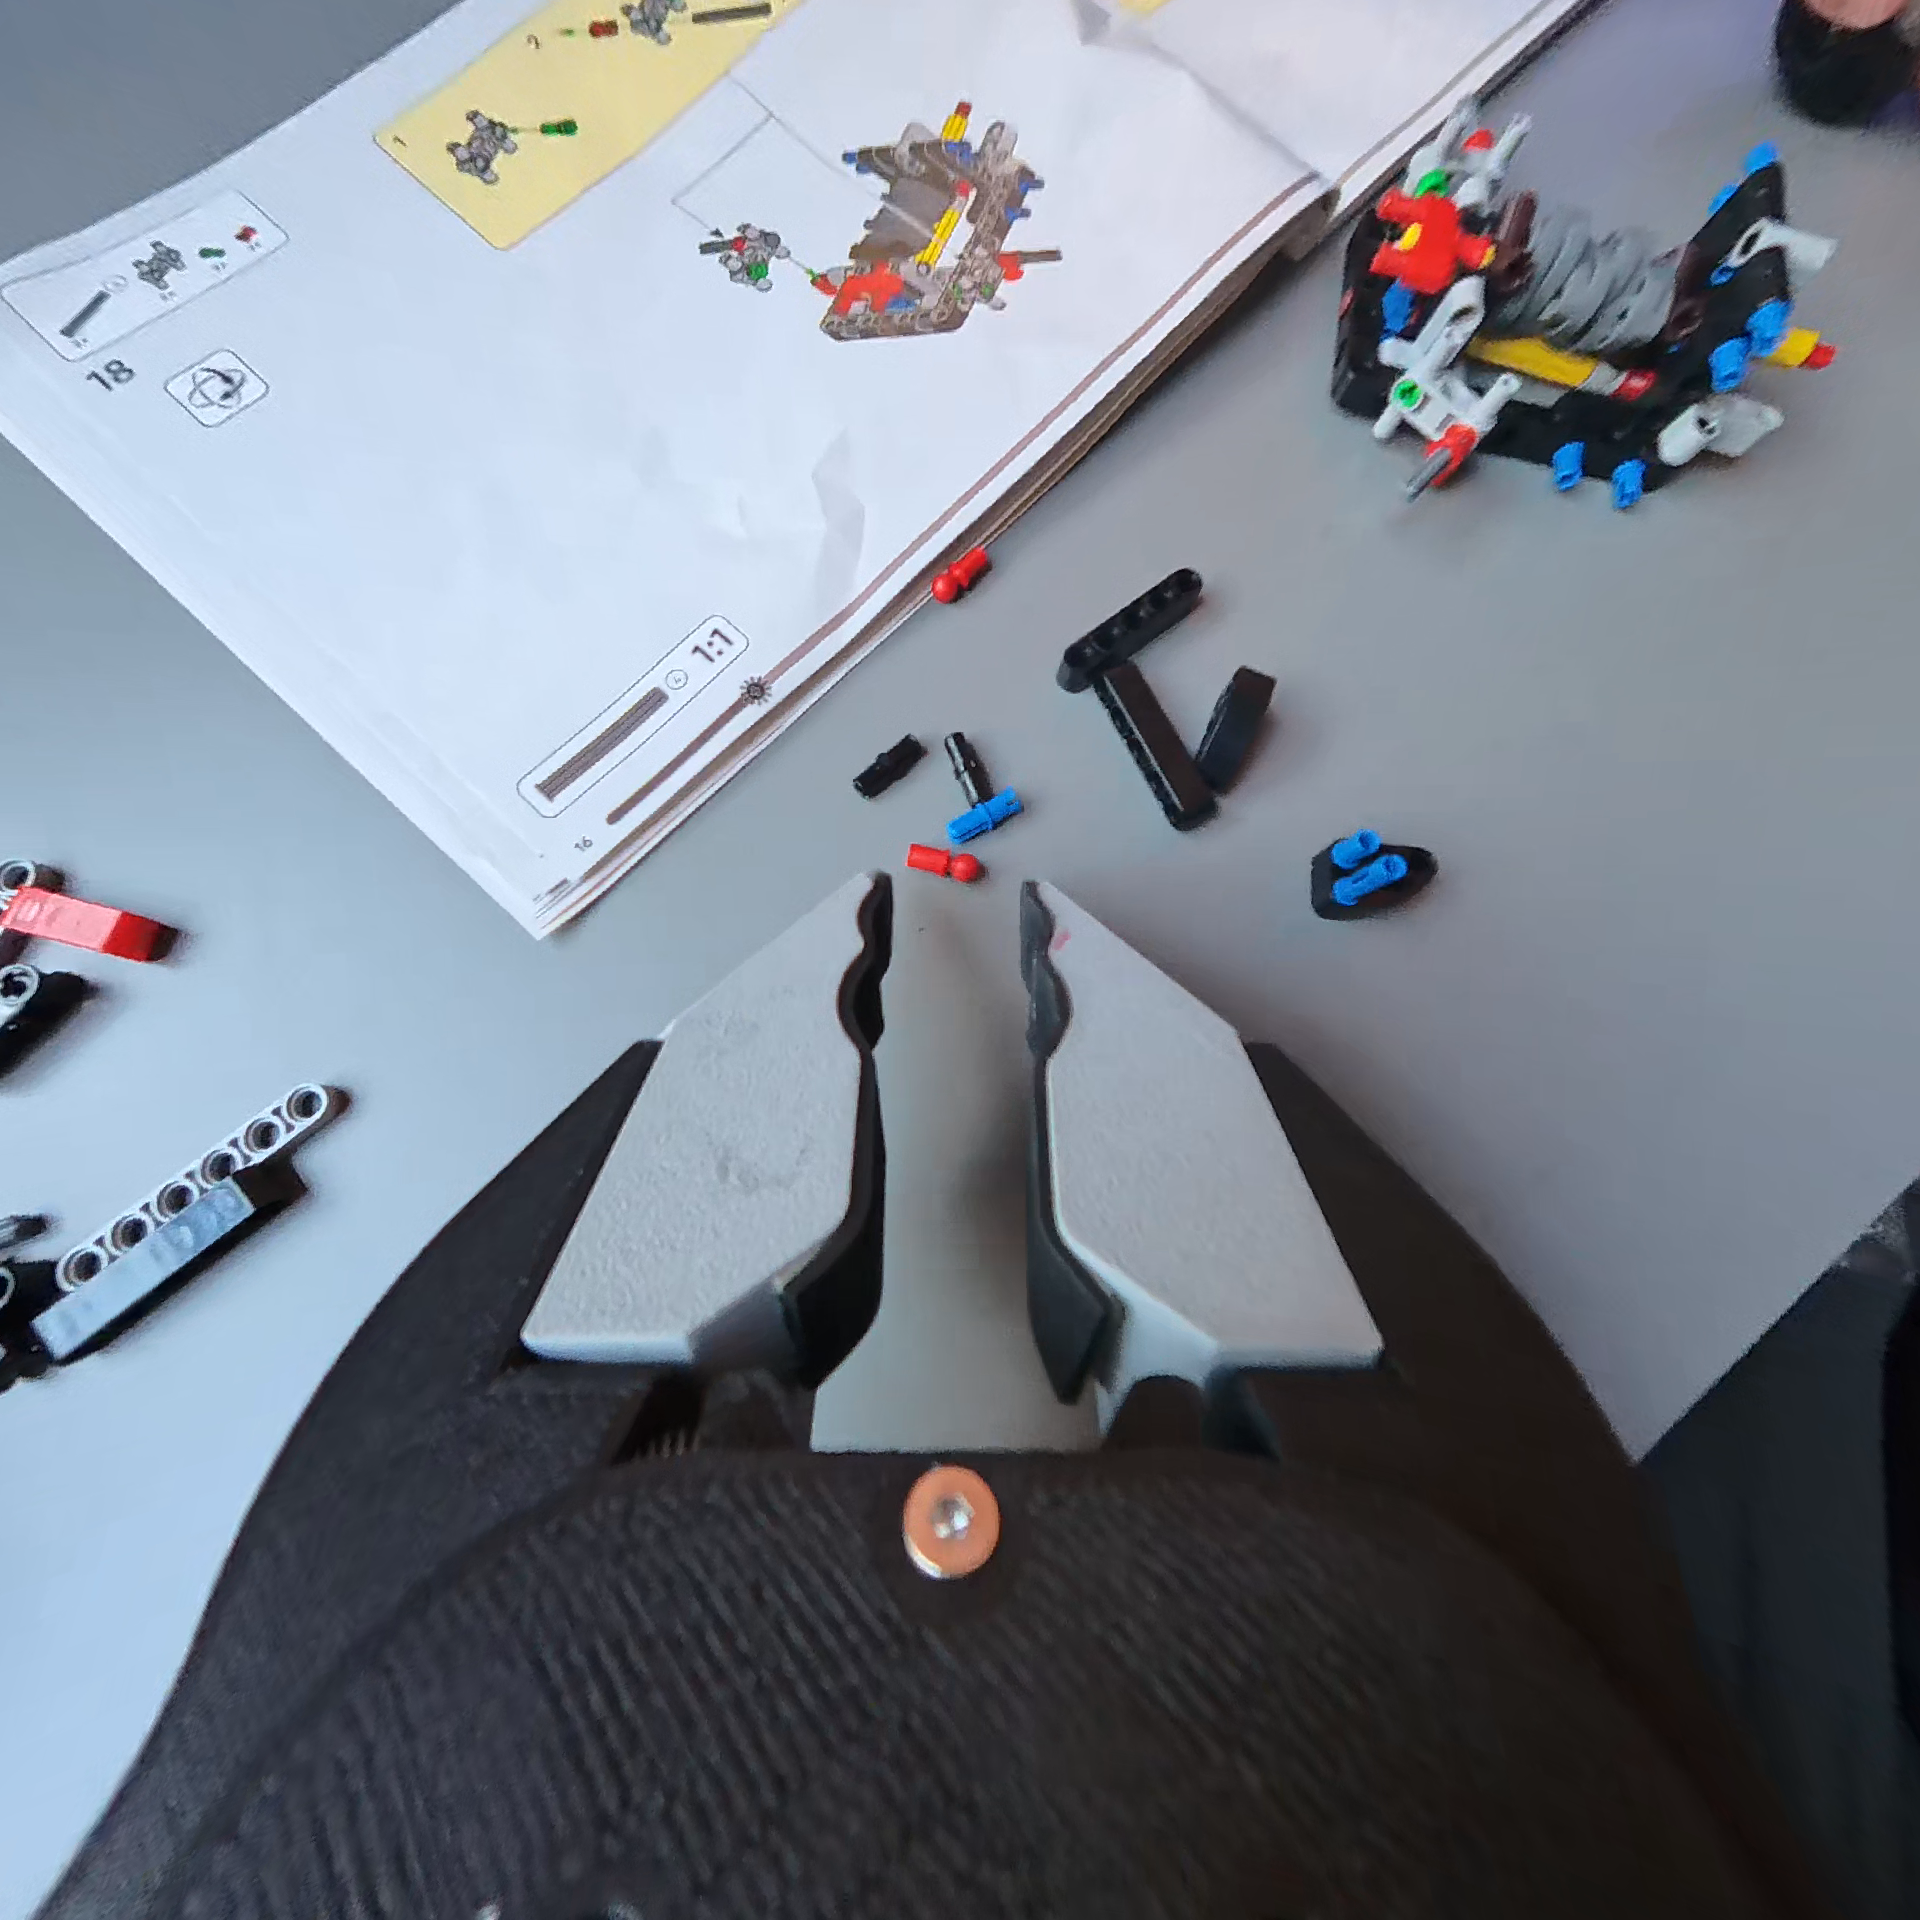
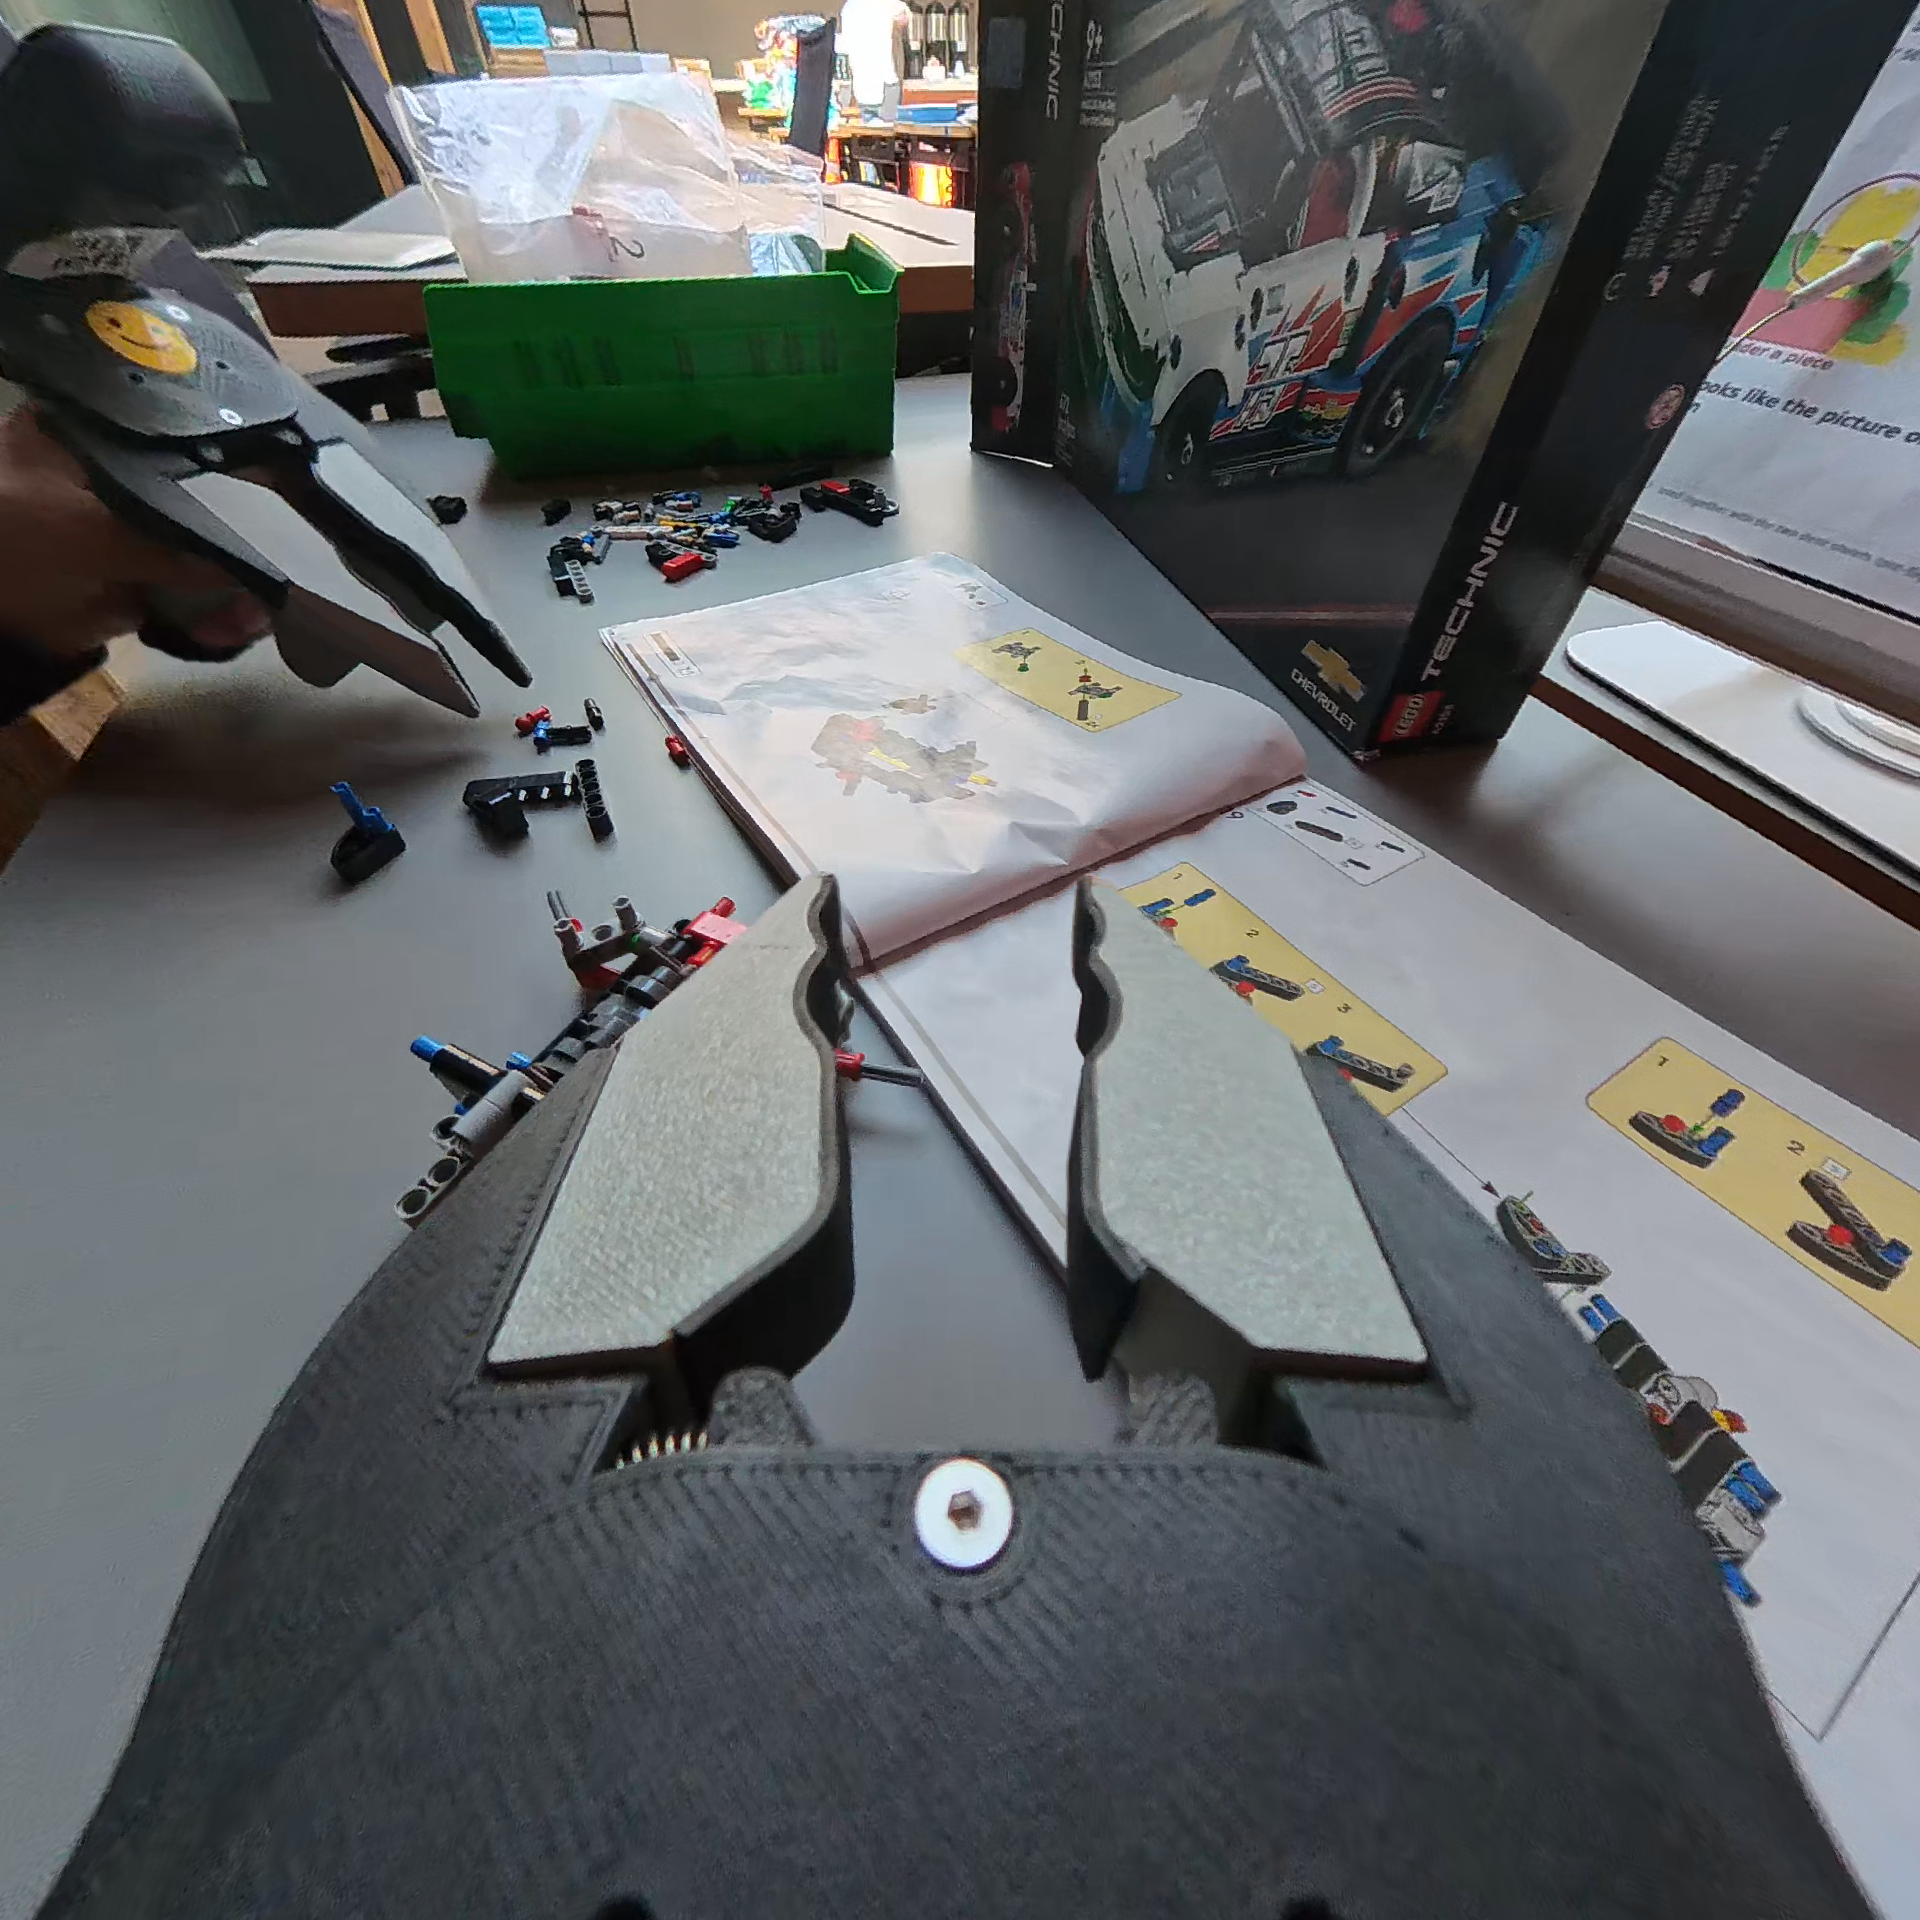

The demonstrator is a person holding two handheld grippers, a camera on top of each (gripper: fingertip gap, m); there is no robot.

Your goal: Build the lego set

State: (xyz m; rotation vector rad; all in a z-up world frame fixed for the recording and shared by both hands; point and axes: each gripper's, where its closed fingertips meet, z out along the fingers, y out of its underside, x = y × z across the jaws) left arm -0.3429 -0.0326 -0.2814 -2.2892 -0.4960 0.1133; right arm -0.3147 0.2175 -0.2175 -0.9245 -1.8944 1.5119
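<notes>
pins and beams lie loose on the tabletop (image 1: 1558,727); the red pin (image 1: 943,862) sits just ahead of the left gripper (image 1: 956,899), which is open and empty. it looks light, hard and probably slippery, so pinch its shaft. right gripper (image 2: 956,925) is open too, beside the half-built model (image 2: 623,987).

Right tongs (image 2: 956,914) parted, empty, over open manual (image 2: 935,727); half-built model (image 2: 613,997) left

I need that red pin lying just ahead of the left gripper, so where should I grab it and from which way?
Grip the red pin across its straight shank, not the ball end. It lies flat and sideways just past the open left gripper, so coming down from above with one finger on either side seems best.
</notes>
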